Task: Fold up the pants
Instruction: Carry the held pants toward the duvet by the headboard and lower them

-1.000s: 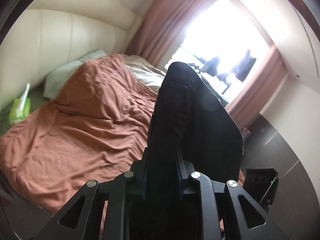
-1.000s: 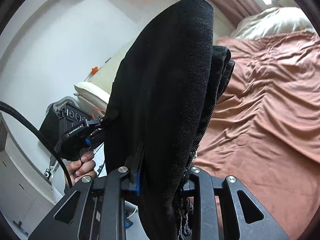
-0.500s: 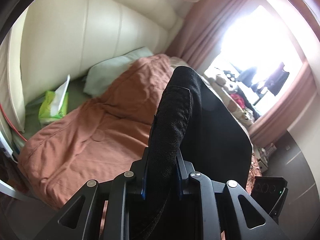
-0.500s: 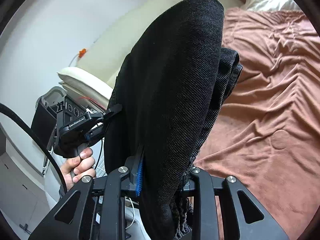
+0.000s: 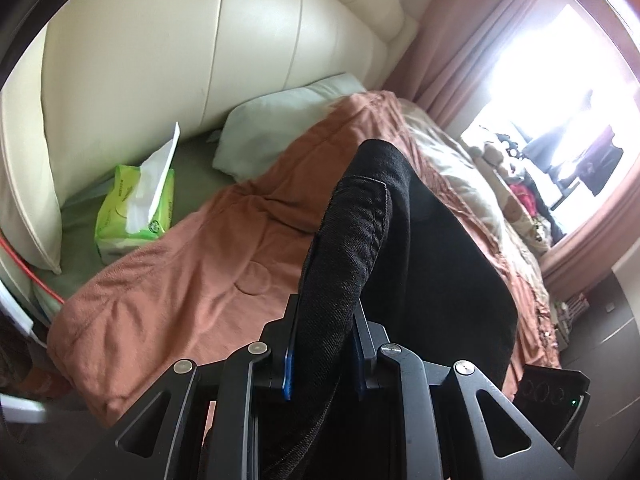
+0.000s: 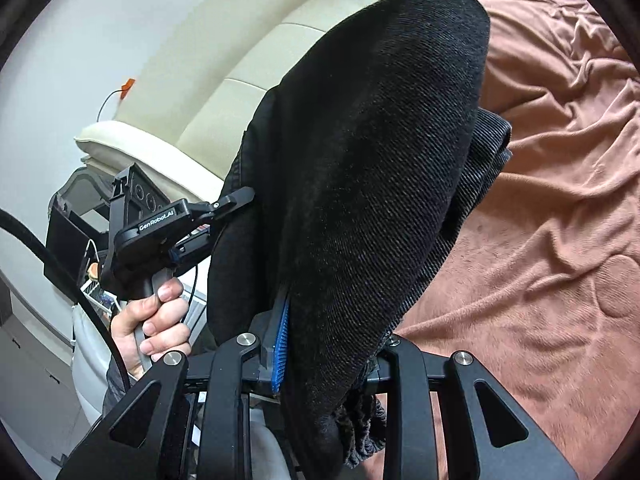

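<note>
Showing only rightward: hand (image 6: 154,322) gripping left gripper (image 6: 236,204), pants (image 6: 372,184).

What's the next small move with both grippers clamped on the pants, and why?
Probably lower both toward the blanket. The left gripper and right gripper each pinch the black pants, which hang in the air above the bed, so nothing can be folded flat yet.
</note>
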A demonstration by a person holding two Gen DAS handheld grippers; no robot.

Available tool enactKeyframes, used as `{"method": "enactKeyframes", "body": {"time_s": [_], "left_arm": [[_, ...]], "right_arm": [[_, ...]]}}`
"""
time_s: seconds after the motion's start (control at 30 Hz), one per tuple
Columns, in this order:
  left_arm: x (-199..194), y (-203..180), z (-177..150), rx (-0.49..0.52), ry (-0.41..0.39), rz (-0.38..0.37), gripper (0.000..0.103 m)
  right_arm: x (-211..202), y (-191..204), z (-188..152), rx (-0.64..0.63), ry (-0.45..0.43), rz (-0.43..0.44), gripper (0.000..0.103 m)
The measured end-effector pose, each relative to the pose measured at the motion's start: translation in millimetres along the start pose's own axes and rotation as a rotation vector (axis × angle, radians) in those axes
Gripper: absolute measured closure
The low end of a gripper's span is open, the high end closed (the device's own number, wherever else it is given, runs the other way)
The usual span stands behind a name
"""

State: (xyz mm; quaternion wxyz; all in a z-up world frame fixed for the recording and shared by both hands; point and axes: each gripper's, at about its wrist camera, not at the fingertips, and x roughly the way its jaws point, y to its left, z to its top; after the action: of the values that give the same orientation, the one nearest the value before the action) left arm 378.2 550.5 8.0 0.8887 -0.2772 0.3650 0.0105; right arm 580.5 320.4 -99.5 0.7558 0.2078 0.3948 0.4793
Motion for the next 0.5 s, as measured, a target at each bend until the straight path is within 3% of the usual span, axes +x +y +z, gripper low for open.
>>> {"method": "enactKeyframes", "body": {"time_s": [0.37,0.43,0.5], "left_arm": [[60.5,36.8,23.1,0.003,0.045,0.116,0.079],[73.3,46.4,23.3,-0.012,0.069,0.182,0.073],[72.1,56.9,17.4,-0.053,0.037,0.234,0.07]], "right_arm": [[68.2,-23.0,9.0,0.095,0.034,0.02,0.079],[78.7,-33.3,12.0,0.132,0.036,-0.024,0.073],[88.0,-44.7,12.4,0.184,0.064,-0.062,0.049]]}}
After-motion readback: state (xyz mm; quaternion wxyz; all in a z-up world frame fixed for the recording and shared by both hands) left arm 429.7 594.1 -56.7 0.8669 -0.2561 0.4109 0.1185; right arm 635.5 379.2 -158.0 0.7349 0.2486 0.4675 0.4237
